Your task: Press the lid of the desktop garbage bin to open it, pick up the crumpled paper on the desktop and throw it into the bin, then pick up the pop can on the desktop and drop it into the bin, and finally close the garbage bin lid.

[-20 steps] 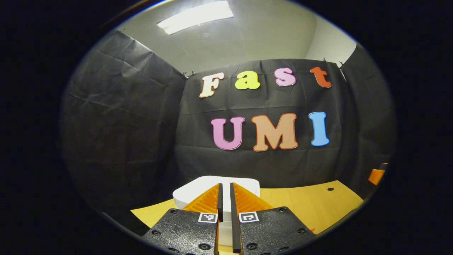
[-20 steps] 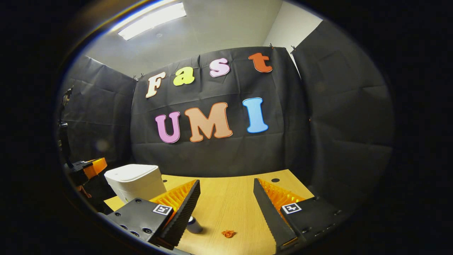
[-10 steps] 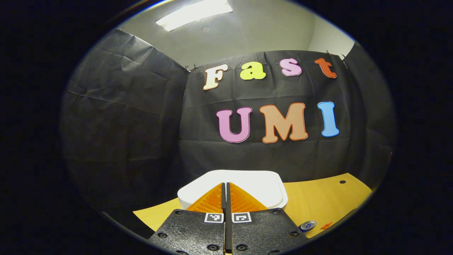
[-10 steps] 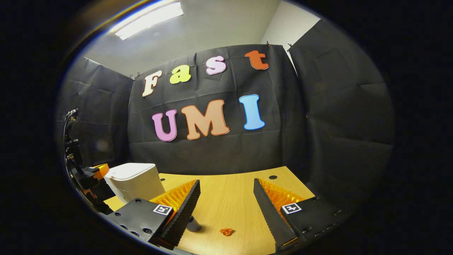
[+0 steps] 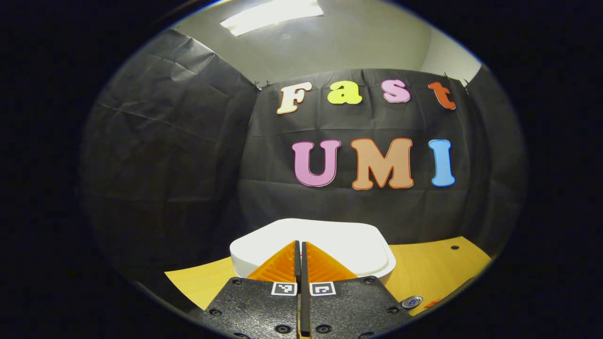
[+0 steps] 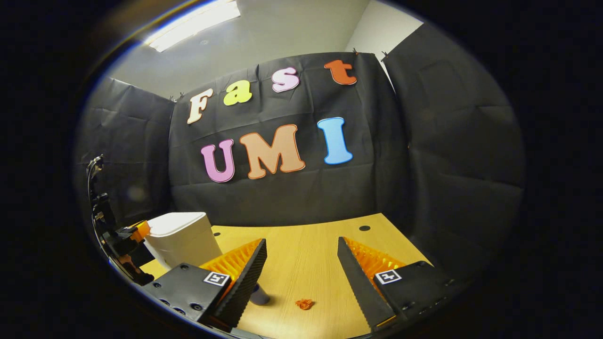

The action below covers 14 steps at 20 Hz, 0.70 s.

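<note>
Left claw (image 5: 300, 249) had its fingers pressed together, nothing between them, tips over the near part of the white bin lid (image 5: 339, 242); whether they touched it couldn't be told. Left gripper view looked down on the lid's top, lid down flat. At that view's lower right, the pop can (image 5: 411, 301) showed its top end and a scrap of the crumpled paper (image 5: 432, 302) sat just beside it on the worktop (image 5: 424, 268).

Right claw (image 6: 301, 256) was spread wide, holding nothing. Right gripper view gave the bin (image 6: 181, 238) from the side, near the worktop's left edge, with the left claw at its far left side. Can (image 6: 259, 296) lay partly hidden behind the right claw's left finger; orange paper (image 6: 304, 304) lay between the two fingers, on the near worktop, apart from both.

Versus a second earlier: left claw's slim gap had closed, the lid loomed larger under it, and the can had come into that view. Right claw's spread was unchanged.
</note>
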{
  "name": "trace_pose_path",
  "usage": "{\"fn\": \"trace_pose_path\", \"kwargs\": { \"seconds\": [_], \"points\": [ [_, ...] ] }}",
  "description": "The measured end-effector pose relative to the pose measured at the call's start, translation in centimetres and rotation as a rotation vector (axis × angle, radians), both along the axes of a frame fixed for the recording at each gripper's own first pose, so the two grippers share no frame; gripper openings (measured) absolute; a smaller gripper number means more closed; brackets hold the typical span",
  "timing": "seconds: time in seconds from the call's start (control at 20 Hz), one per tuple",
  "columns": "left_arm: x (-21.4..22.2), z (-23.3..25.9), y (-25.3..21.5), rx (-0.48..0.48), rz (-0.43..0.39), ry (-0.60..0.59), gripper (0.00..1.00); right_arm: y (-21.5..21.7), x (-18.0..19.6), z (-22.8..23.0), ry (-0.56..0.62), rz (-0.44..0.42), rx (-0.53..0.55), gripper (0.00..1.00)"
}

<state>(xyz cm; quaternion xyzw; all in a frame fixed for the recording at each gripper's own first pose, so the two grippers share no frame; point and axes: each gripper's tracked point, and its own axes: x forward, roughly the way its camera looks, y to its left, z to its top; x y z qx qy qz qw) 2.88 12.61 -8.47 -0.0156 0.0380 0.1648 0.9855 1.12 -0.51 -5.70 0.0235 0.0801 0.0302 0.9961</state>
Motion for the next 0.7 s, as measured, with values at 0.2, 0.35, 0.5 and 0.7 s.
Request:
{"fn": "trace_pose_path", "kwargs": {
  "seconds": [0.2,0.35,0.5,0.7],
  "points": [
    [0.0,-0.7,-0.2,0.035,-0.037,0.023,0.0,0.5,0.2,-0.3,0.004,0.017,-0.013,0.95],
    [0.0,-0.3,-0.2,0.041,-0.046,0.012,0.0,1.2,0.4,-0.8,0.018,0.038,-0.004,0.96],
    [0.2,0.5,0.1,0.066,-0.028,0.005,0.0,0.8,0.3,-1.3,0.029,0.036,-0.012,0.96],
    [0.7,2.3,-0.2,0.108,-0.009,0.001,0.0,-0.1,0.0,-2.7,0.061,0.021,-0.027,0.96]
  ]
}}
